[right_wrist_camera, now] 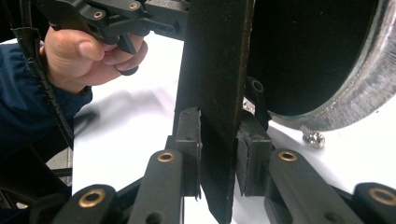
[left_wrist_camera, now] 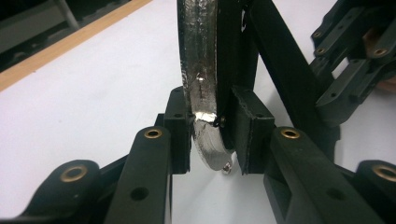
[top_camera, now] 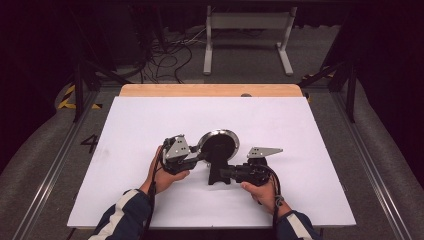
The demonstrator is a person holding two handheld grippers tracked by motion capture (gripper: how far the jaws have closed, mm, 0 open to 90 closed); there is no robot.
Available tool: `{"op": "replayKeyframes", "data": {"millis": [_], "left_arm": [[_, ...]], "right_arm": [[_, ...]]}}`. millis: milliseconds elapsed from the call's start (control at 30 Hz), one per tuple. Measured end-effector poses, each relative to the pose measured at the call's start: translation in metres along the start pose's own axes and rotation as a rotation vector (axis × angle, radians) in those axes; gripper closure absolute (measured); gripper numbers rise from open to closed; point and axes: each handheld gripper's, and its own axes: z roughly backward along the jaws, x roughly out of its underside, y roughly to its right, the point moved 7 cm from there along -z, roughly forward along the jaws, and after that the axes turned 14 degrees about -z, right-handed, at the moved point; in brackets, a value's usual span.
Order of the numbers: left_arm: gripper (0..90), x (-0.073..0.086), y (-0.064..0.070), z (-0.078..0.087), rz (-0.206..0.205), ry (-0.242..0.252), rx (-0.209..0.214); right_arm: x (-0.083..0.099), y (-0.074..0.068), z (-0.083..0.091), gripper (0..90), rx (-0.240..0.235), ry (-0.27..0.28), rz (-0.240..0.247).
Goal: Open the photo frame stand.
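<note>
A round disc point(top_camera: 218, 144) with a silver rim and a black face stands upright on a black stand point(top_camera: 220, 176) near the middle of the white sheet. My left gripper point(top_camera: 200, 155) is shut on the disc's left edge; in the left gripper view its pads point(left_wrist_camera: 180, 135) clamp the silver rim point(left_wrist_camera: 198, 70). My right gripper point(top_camera: 225, 174) is shut on the stand from the right. In the right gripper view it point(right_wrist_camera: 217, 144) pinches the flat black stand bar point(right_wrist_camera: 215, 93), with the disc point(right_wrist_camera: 308, 56) behind to the right. A small metal screw head point(right_wrist_camera: 314, 138) sits at the rim's bottom.
A white sheet point(top_camera: 150, 125) covers the table, with a wooden strip point(top_camera: 210, 90) along the far edge. Beyond the table, a white frame point(top_camera: 247, 35) and loose cables point(top_camera: 170, 57) lie on the floor. Metal rails point(top_camera: 60, 160) run along both sides.
</note>
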Motion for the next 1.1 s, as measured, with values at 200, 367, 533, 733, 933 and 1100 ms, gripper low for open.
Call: {"op": "replayKeyframes", "data": {"millis": [200,367,533,733,933,1100], "left_arm": [[73.2,0.0021,-0.0017,-0.0015,-0.029,-0.016,-0.038],[73.1,0.0009,-0.0016,-0.0031,-0.059,-0.024,-0.060],[72.9,0.0013,-0.0014,-0.0046,-0.102,-0.041,-0.106],[72.6,0.0012,0.0002,-0.0067,-0.134,-0.057,-0.151],[72.5,0.0018,-0.0001,-0.0074,-0.129,-0.050,-0.149],[72.5,0.0028,0.0013,-0.0072,-0.121,-0.042,-0.132]], "right_arm": [[0.0010,-0.0003,-0.0014,73.2,0.029,-0.015,0.010],[-0.0001,0.0008,-0.0002,72.6,0.031,-0.011,0.003],[-0.0002,0.0024,-0.0002,72.1,0.043,-0.011,-0.001],[0.0001,0.0052,-0.0006,71.3,0.063,-0.011,-0.002],[0.0008,0.0055,-0.0016,70.9,0.083,-0.011,0.007],[0.0027,0.0050,-0.0033,70.4,0.132,-0.022,0.040]]}}
